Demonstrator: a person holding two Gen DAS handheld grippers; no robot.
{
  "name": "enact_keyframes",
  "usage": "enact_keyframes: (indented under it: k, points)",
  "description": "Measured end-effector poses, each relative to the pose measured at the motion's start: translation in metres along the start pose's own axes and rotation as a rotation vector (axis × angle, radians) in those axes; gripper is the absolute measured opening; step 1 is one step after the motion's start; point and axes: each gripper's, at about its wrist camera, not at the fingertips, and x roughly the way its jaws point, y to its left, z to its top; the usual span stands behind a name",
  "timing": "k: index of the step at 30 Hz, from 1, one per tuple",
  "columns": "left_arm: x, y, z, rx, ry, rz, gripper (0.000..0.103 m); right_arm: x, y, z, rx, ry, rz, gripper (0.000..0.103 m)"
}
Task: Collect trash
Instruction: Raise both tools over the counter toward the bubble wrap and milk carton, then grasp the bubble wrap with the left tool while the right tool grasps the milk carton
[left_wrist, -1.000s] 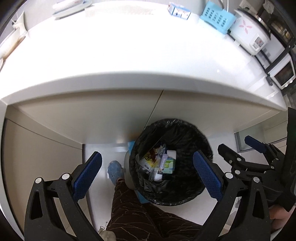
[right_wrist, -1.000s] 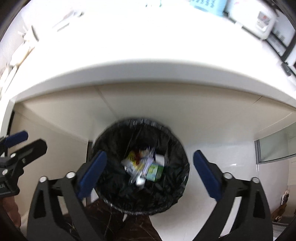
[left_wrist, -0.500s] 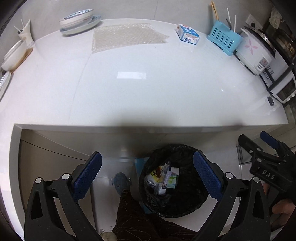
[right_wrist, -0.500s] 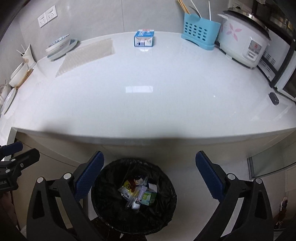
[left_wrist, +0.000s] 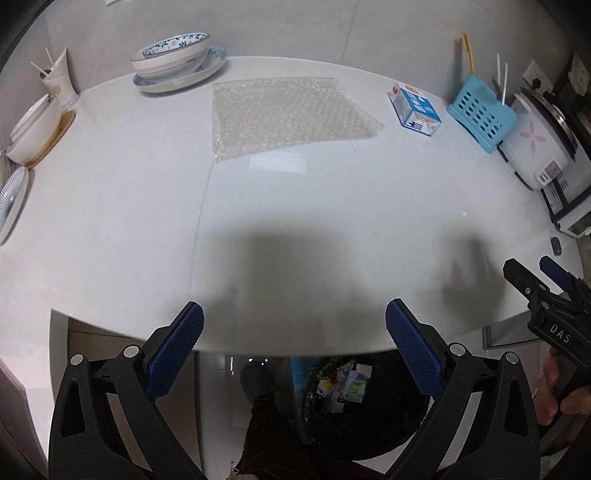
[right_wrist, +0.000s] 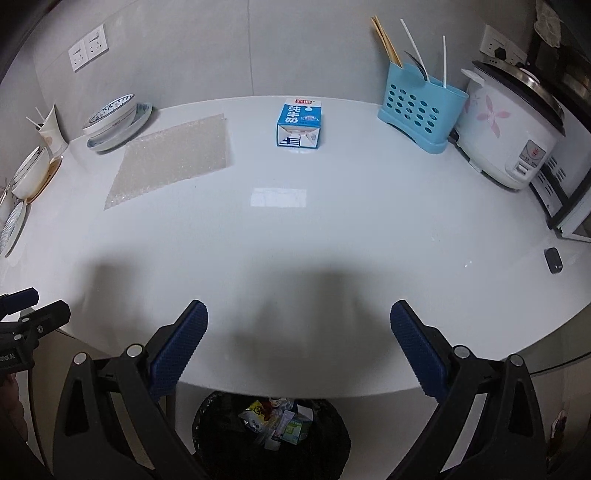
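A blue and white milk carton (right_wrist: 299, 123) lies far back on the white counter (right_wrist: 295, 236); it also shows in the left wrist view (left_wrist: 415, 109). A sheet of bubble wrap (left_wrist: 284, 114) lies flat at the back left (right_wrist: 173, 158). A black-lined bin (right_wrist: 271, 439) with packaging in it stands on the floor under the counter's front edge (left_wrist: 365, 402). My left gripper (left_wrist: 294, 332) is open and empty above the front edge. My right gripper (right_wrist: 299, 332) is open and empty there too.
Stacked bowls and plates (right_wrist: 114, 120) sit at the back left. A blue utensil holder (right_wrist: 419, 105) and a rice cooker (right_wrist: 511, 138) stand at the back right. A small dark object (right_wrist: 553, 260) lies near the right edge. A person's leg (left_wrist: 266, 428) is beside the bin.
Both grippers have risen from over the bin to above the counter's front edge and now face the counter top. Both stayed open and empty.
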Motion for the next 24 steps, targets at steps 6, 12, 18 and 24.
enact_keyframes:
  k: [6,12,18,24]
  points:
    - [0.013,0.013,0.042,0.0,0.006,0.017,0.097,0.021,0.007,0.042,0.008,0.002,-0.014,0.095]
    - [0.036,0.029,0.087,-0.016,0.018,0.02,0.097,0.051,0.008,0.083,0.013,0.022,-0.022,0.095]
    - [0.068,0.044,0.134,-0.042,0.032,0.035,0.097,0.087,0.007,0.125,0.014,0.048,-0.028,0.095]
    - [0.108,0.056,0.179,-0.058,0.065,0.048,0.097,0.131,0.004,0.168,0.039,0.089,-0.037,0.095]
